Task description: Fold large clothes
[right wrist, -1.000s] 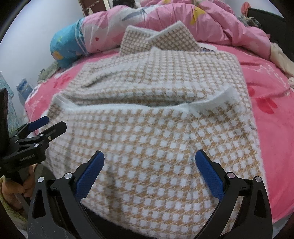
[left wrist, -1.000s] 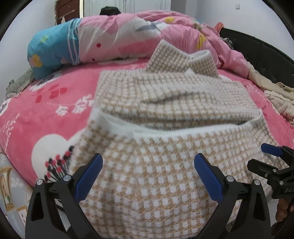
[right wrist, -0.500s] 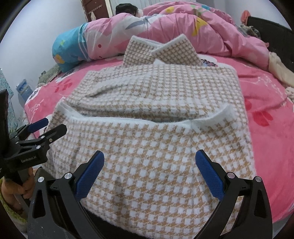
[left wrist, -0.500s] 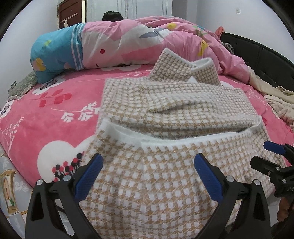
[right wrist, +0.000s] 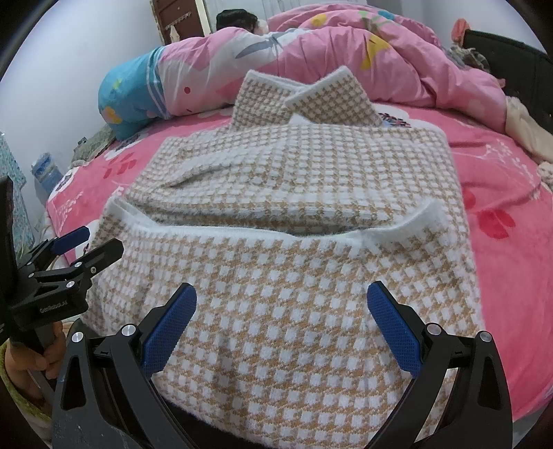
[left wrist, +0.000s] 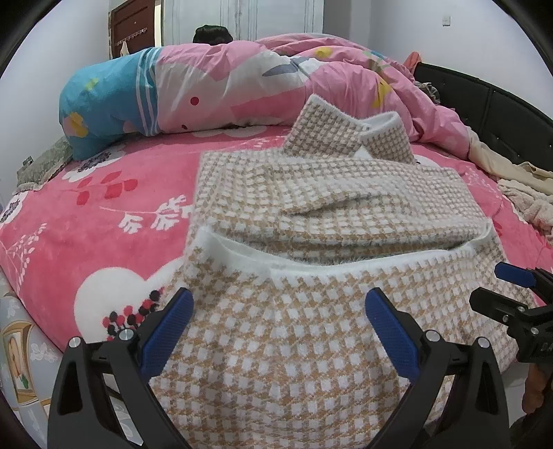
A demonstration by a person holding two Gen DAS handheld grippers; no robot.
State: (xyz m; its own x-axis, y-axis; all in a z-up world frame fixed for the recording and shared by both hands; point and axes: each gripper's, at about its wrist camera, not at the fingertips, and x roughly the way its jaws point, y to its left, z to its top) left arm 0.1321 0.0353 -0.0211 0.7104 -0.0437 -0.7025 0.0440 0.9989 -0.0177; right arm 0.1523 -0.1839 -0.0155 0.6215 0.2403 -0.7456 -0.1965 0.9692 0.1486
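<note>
A tan and white checked knit coat (left wrist: 311, 221) (right wrist: 297, 193) lies on the pink bed, sleeves folded across its body, collar at the far end. Its lower part is turned up toward the collar, ending in a white hem edge (left wrist: 311, 266) (right wrist: 242, 233). My left gripper (left wrist: 276, 321) stands open over the near left part of the coat, nothing between its blue pads. My right gripper (right wrist: 281, 319) is open over the near right part, also holding nothing. Each gripper shows in the other's view: the right gripper (left wrist: 511, 293) and the left gripper (right wrist: 86, 245).
The pink flowered bedspread (left wrist: 86, 221) surrounds the coat. A pink and blue quilt (left wrist: 207, 86) is heaped at the far side, a dark-haired head (right wrist: 238, 19) behind it. Beige clothes (left wrist: 518, 186) lie at the right by the black bed frame (left wrist: 501, 103). A hand (right wrist: 20, 366) holds the left gripper.
Both grippers have drawn back toward the near edge of the bed and sit a little lower. The coat's turned-up lower part has settled flat. Both grippers stayed open.
</note>
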